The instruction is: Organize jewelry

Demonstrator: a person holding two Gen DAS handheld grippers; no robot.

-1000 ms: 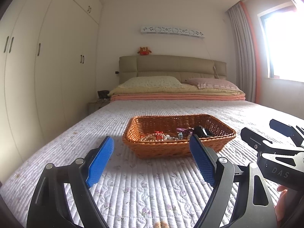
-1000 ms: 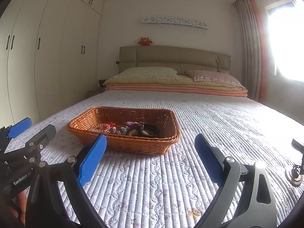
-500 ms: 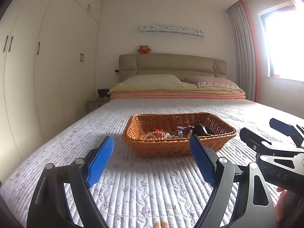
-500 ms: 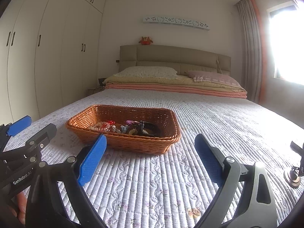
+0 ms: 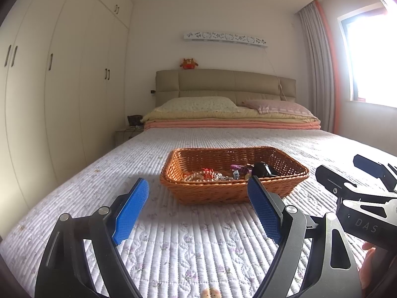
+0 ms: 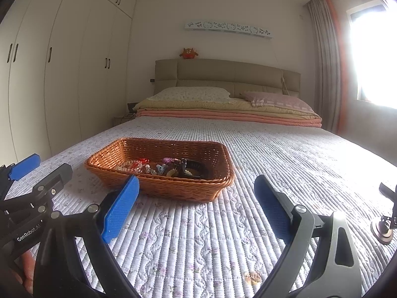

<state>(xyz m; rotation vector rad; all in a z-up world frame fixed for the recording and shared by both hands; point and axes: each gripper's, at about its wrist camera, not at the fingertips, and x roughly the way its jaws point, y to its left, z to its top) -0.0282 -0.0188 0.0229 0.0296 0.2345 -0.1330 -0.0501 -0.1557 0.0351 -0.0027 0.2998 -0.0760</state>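
Now, from my seat, left to right: my left gripper (image 5: 198, 198) hangs with its ribbed blue pads wide apart, gripping nothing; ahead on the quilted bed (image 5: 198, 248) sits the woven oblong basket (image 5: 230, 191), jewelry (image 5: 211, 175) heaped inside, clear beads and a black clip among it; my right gripper (image 6: 196, 198) gapes equally empty, just short of the basket.

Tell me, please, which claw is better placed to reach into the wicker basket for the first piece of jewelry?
Probably the left claw: open and empty, it points almost straight at the wicker basket, which sits centred between its fingers. The right claw, also open and empty, has the basket off to its left.
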